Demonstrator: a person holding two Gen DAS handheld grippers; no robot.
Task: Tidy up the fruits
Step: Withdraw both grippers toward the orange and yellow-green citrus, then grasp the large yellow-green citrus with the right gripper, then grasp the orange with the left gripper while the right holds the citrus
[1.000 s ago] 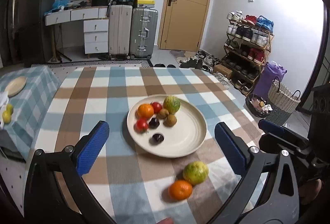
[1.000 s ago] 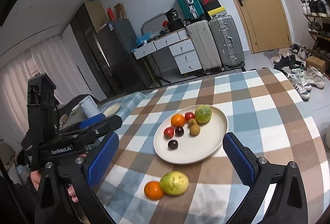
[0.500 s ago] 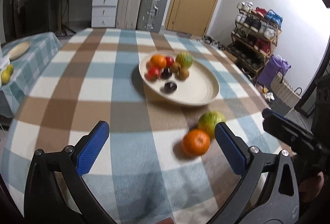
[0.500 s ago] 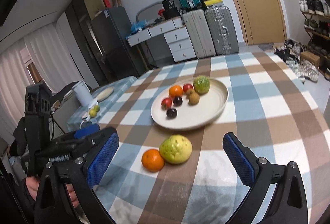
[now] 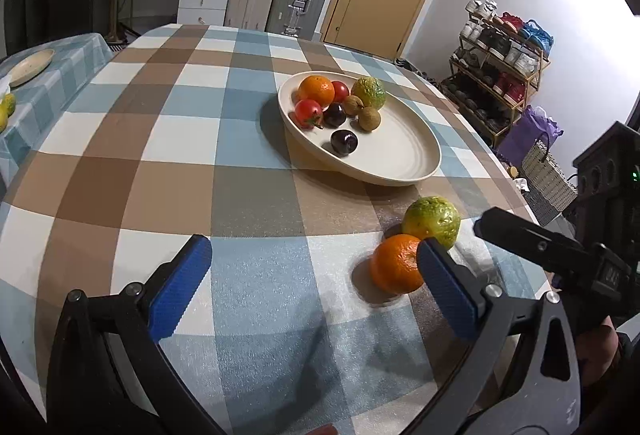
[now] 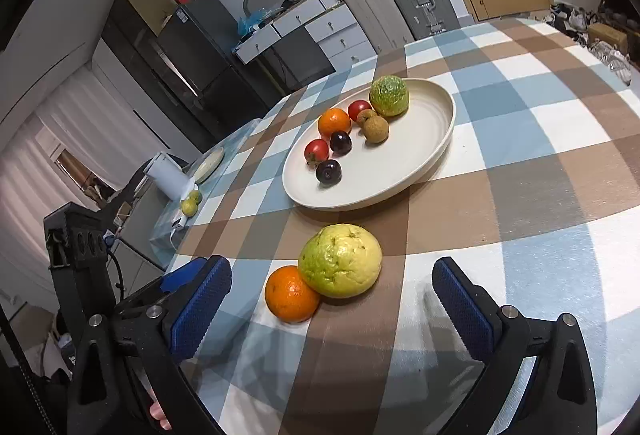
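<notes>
Checked tablecloth [image 5: 168, 139] on a round table, cream plate [image 6: 436, 139] near the middle. Plate holds 7 fruits, bunched toward one side: 1 orange [image 6: 334, 122], 1 bumpy green fruit [image 6: 389, 95], 2 red tomato-like fruits, 2 dark plums, 2 brown longan-like fruits by the left view's count, so perhaps 8; small ones overlap, count not firm.

Left outside the plate: 2 fruits on the cloth, just beside the plate's near rim but not touching it. A loose orange [image 6: 292, 294] and a yellow-green guava [image 6: 340, 259], touching each other.

Right gripper [image 6: 332, 303]: jaws wide apart, nothing between the pads, pointed at the loose pair, which sits just ahead of the gap. The guava is closer to centre; the orange lies toward the left finger.

Left gripper [image 5: 308, 279]: jaws also wide apart and empty. In its own view the loose orange [image 5: 394, 269] sits right by the right-hand pad, guava [image 5: 431, 221] just behind that.

Judgement: task is mostly done, the bulk of the fruit is plated and 2 pieces remain. Plenty of bare plate on the near side to take them. Either gripper is placed for a pick; which goes first cannot be told. Risk: the 2 fruits touch, so closing on one may roll the other toward the table edge
</notes>
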